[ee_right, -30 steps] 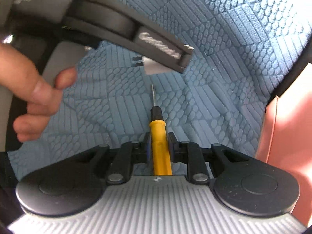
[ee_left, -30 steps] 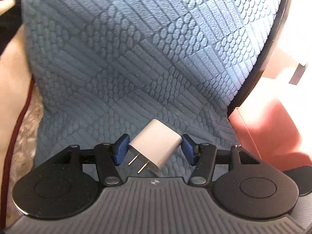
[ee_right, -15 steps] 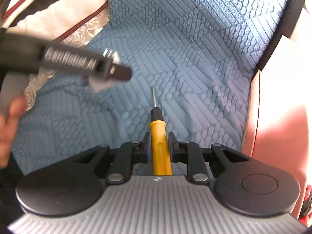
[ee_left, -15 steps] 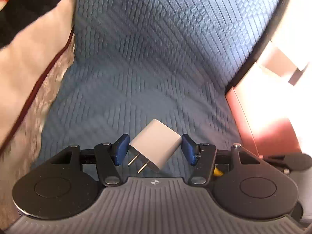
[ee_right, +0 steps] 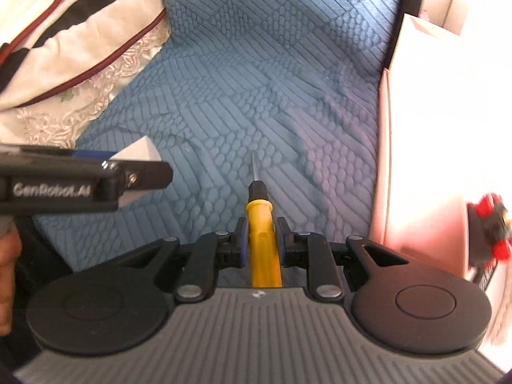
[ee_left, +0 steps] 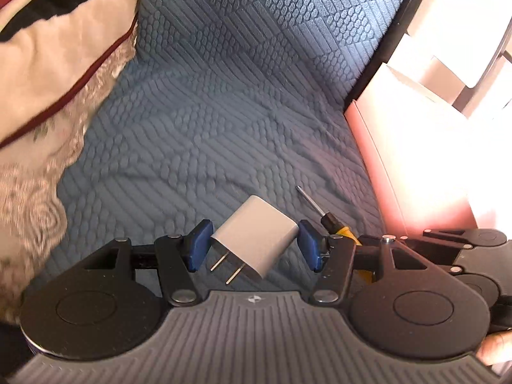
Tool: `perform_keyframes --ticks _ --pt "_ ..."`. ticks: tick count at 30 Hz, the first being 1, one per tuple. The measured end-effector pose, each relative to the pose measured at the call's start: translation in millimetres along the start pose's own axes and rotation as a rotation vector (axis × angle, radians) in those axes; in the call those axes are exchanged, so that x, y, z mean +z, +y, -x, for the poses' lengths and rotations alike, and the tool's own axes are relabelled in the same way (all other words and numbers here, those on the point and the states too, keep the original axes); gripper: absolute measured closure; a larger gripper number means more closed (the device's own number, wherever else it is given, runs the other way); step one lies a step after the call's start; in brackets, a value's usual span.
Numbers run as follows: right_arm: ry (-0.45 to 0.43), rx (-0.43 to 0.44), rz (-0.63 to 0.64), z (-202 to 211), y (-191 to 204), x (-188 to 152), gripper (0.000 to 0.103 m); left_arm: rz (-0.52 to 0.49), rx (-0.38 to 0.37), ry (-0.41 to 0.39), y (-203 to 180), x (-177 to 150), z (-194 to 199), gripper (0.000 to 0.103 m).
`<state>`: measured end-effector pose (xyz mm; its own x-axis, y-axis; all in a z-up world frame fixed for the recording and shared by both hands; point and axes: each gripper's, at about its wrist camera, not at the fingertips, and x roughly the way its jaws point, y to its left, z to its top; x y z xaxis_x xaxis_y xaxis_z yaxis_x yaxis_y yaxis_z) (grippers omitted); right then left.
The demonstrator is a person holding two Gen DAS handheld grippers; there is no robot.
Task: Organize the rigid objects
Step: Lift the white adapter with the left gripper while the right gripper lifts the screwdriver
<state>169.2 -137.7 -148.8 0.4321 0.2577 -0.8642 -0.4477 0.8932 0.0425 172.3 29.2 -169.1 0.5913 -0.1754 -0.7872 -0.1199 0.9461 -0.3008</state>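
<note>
Left gripper [ee_left: 254, 247] clamps white two-prong charger [ee_left: 256, 243]; right gripper [ee_right: 260, 236] pinches yellow-handled screwdriver [ee_right: 260, 220], tip probably Phillips.

Blue seat cover [ee_left: 243, 102]: matt cloth w/ raised quilted ribs & pebbles. White charger [ee_left: 256, 243]: smooth satin plastic, shiny metal prongs; screwdriver [ee_right: 260, 224]: glossy yellow plastic handle, bare metal shaft. Cream pillow [ee_left: 54, 64]: soft cloth, lace trim.
</note>
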Motion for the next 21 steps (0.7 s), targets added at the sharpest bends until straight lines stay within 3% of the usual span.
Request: perform_keyframes --ticks 6,13,16,21 --pt "0.007 0.016 -0.021 6 8 -8 0.081 0.066 -0.012 -0.025 -2 -10 15 0.039" --pt "0.037 0.035 -0.099 -7 0 -10 0.08 0.041 0.025 -0.019 -3 -6 4 0.039" --pt "0.034 0.034 -0.156 -12 -6 -11 0.071 0.057 0.01 -0.015 -1 -2 2 0.039" --pt "0.013 -0.019 -0.08 -15 4 -12 0.07 0.08 0.001 -0.014 4 0 2 0.039"
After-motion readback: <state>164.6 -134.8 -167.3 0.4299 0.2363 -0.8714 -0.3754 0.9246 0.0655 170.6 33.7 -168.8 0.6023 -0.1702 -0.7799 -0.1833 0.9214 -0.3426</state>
